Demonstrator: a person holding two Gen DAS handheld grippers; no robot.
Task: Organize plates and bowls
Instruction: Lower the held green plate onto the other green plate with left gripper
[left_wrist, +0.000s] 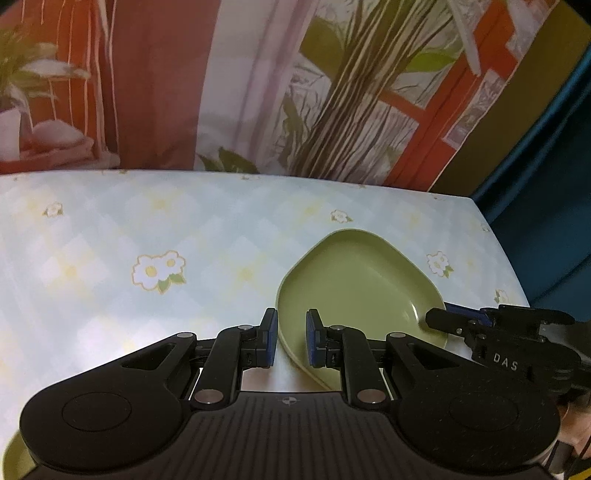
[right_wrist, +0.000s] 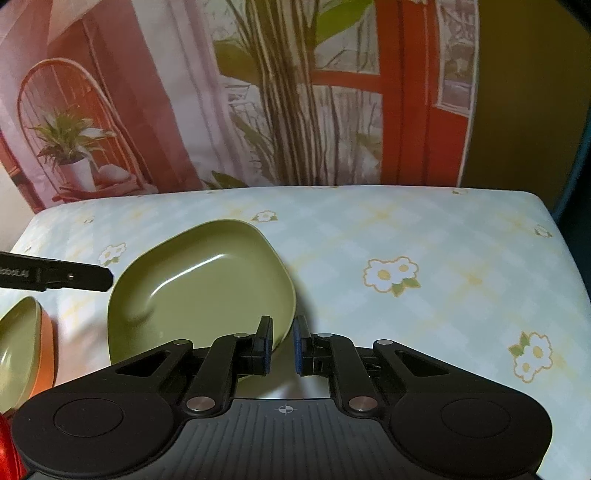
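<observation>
An olive-green plate (left_wrist: 354, 284) with rounded corners is tilted on the flowered tablecloth (left_wrist: 110, 229). My left gripper (left_wrist: 291, 338) has its jaws a little apart, astride the plate's left rim; I cannot see contact. My right gripper (left_wrist: 461, 319) shows at the plate's right edge in the left wrist view. In the right wrist view the plate (right_wrist: 199, 284) is ahead and left, and my right gripper (right_wrist: 283, 345) has its jaws a little apart with the plate's right rim between them. The left gripper (right_wrist: 92, 277) shows at the plate's left.
A green bowl nested in an orange one (right_wrist: 22, 339) sits at the left edge of the right wrist view. A red object (right_wrist: 9, 446) is at the lower left corner. A printed backdrop (right_wrist: 258, 92) stands behind the table. The table's right edge (left_wrist: 502, 251) drops off.
</observation>
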